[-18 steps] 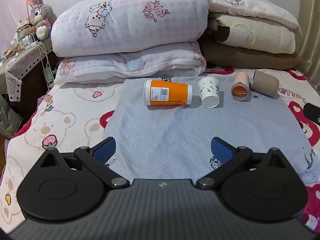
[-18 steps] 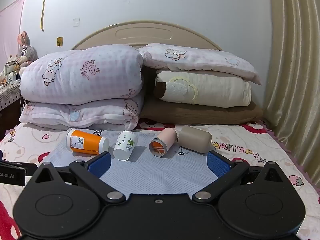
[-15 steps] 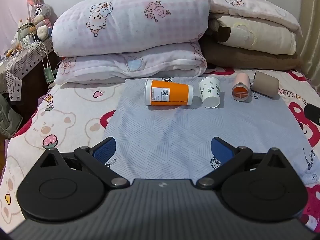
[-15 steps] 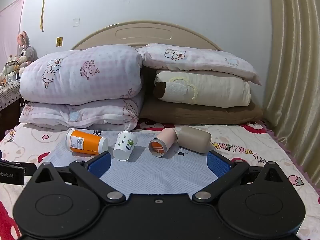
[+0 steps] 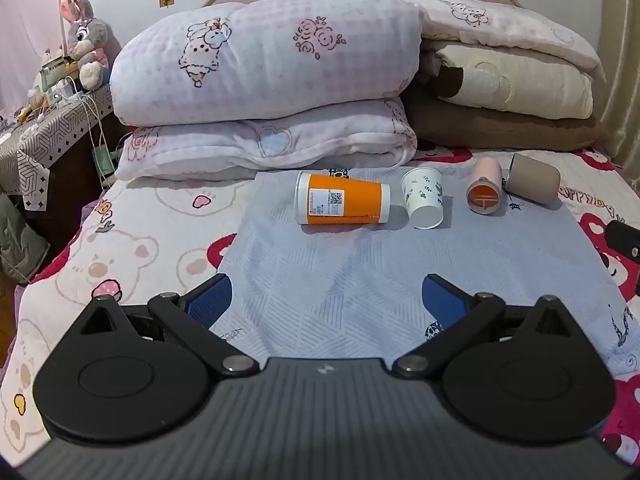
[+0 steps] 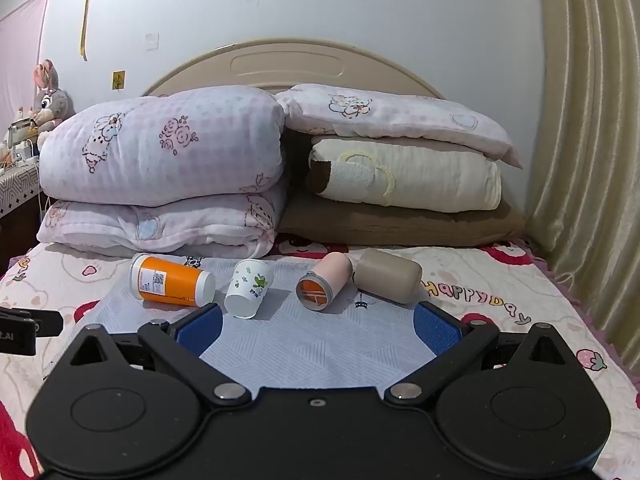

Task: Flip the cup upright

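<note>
Four cups lie on their sides in a row on a grey-blue cloth (image 5: 340, 280) on the bed. From left: an orange cup (image 5: 343, 204) (image 6: 171, 281), a white cup with green leaves (image 5: 425, 198) (image 6: 248, 289), a pink cup (image 5: 484, 191) (image 6: 323, 282), and a beige cup (image 5: 532, 178) (image 6: 388, 275). My left gripper (image 5: 326, 300) is open and empty, low over the cloth in front of the cups. My right gripper (image 6: 318, 330) is open and empty, near the pink and white cups.
Folded quilts (image 5: 260, 92) and stacked pillows (image 6: 404, 176) fill the bed's head behind the cups. A bedside table (image 5: 44, 136) with a plush rabbit (image 5: 86, 44) stands at the left. A curtain (image 6: 592, 160) hangs on the right. The right gripper's body (image 5: 624, 240) shows at the left view's right edge.
The left wrist view has shifted slightly toward the cups. The cups have not moved. Both grippers stay open.
</note>
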{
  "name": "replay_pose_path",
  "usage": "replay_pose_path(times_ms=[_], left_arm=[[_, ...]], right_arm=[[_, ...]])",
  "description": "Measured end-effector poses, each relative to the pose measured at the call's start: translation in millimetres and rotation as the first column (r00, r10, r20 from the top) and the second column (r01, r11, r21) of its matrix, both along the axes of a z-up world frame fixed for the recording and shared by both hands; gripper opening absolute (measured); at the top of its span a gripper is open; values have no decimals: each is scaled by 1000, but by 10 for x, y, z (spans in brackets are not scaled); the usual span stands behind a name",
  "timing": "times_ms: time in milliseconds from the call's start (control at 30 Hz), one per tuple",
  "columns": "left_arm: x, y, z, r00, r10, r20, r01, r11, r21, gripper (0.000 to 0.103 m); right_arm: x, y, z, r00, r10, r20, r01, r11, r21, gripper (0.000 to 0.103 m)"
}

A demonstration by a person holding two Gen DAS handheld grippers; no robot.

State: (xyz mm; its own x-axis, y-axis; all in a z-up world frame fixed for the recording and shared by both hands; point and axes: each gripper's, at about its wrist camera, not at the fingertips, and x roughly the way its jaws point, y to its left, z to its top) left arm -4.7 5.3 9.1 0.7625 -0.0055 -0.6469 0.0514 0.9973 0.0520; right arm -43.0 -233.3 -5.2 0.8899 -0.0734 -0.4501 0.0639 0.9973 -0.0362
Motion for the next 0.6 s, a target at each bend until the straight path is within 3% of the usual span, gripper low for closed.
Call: replay_pose_path(times_ms=[500,600], left_arm=[[-15,28,9,1000,10,23,-9,1000,-12,103],[-37,34,37,1000,3,29,-3,1000,-12,103]], right_arm=[[13,-25,-7,1000,-11,-19,11,1000,0,103],[9,-66,33,998,1,-67,3,999,55,103]])
